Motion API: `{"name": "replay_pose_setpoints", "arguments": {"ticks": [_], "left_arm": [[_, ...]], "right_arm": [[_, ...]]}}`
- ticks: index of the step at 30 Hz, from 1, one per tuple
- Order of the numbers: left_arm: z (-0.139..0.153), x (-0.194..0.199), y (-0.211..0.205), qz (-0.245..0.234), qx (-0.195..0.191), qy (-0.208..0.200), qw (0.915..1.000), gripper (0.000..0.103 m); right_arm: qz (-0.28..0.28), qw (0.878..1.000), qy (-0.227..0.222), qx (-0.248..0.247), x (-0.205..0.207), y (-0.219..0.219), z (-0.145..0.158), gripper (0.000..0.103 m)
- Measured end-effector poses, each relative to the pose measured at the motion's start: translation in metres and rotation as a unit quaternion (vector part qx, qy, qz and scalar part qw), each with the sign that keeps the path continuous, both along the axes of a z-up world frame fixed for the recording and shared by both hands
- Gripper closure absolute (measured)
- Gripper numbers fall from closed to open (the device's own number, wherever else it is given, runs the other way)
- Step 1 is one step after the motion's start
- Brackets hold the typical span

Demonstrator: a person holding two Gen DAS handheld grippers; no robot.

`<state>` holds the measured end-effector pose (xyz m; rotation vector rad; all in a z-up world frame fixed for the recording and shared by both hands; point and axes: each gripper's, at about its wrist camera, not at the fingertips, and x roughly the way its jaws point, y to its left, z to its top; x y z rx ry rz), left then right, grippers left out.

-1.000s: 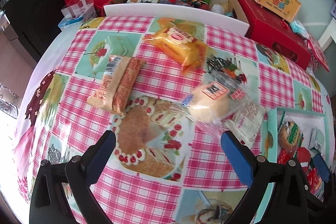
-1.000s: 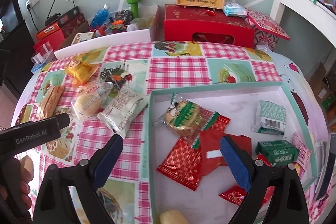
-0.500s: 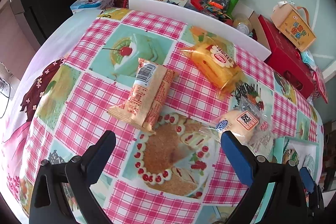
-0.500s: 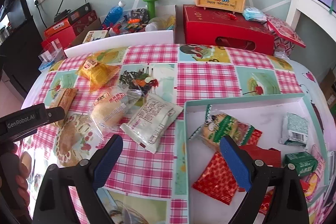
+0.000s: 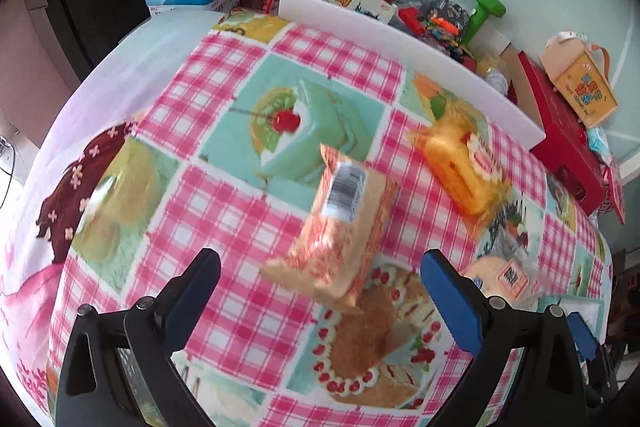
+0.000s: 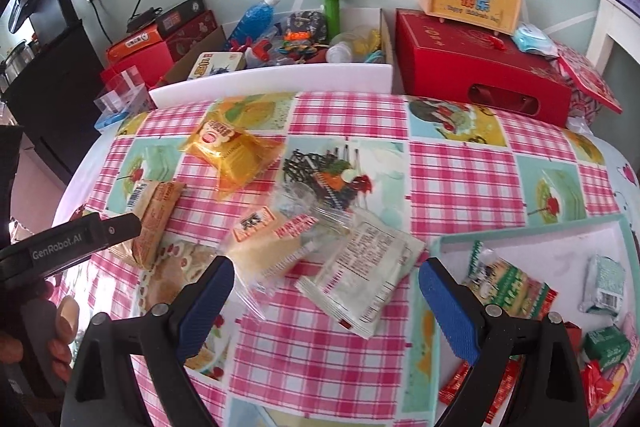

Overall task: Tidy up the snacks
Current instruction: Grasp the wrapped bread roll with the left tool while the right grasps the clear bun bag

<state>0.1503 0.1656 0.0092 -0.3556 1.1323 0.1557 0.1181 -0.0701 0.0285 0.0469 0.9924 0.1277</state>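
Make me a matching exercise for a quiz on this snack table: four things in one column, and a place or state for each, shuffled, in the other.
Things
1. orange packet with barcode
2. yellow packet
3. green-and-red packet
4. green dumbbell

Places or states
A. inside the teal-rimmed tray
B. standing in the clutter beyond the table's far edge
C. on the cloth, far side, next to the orange packet
D. lying ahead of the left gripper's open jaws

Pairs: 1-D, 2-C, 3-A, 4-B
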Motion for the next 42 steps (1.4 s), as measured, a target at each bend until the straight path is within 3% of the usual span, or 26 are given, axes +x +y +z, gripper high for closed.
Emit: {"name": "replay_pose_setpoints", "arguments": {"ticks": [9, 18, 20, 25, 31, 42], "left_arm": [[-0.012, 0.035, -0.003, -0.046, 0.021, 0.027, 0.9983, 0.003], [-0.035, 0.049, -0.008, -0.047, 0.030, 0.041, 0.9976, 0.004], [-0.037, 0.050, -0.009, -0.044, 0.031, 0.039, 0.9977, 0.006], [-0.040, 0.047, -0.014, -0.032, 0.038, 0.040, 0.9980, 0.023], [-0.038, 0.029, -0.023, -0.017, 0.040, 0.032, 0.9985, 0.052], [-0.023, -0.008, -0.038, 0.017, 0.021, 0.021, 0.9994, 0.064]], "right_arm": [[0.033, 0.999, 0.033, 0.022, 0.022, 0.031, -0.018, 0.007], [0.037, 0.998, 0.051, 0.013, 0.039, 0.045, -0.043, 0.008], [0.033, 0.998, 0.050, 0.017, 0.041, 0.043, -0.043, 0.015], [0.027, 0.997, 0.058, 0.033, 0.041, 0.036, -0.048, 0.038], [0.023, 0.997, 0.055, 0.049, 0.034, 0.028, -0.047, 0.047], [0.018, 0.996, 0.049, 0.074, 0.004, 0.009, -0.036, 0.054]]}}
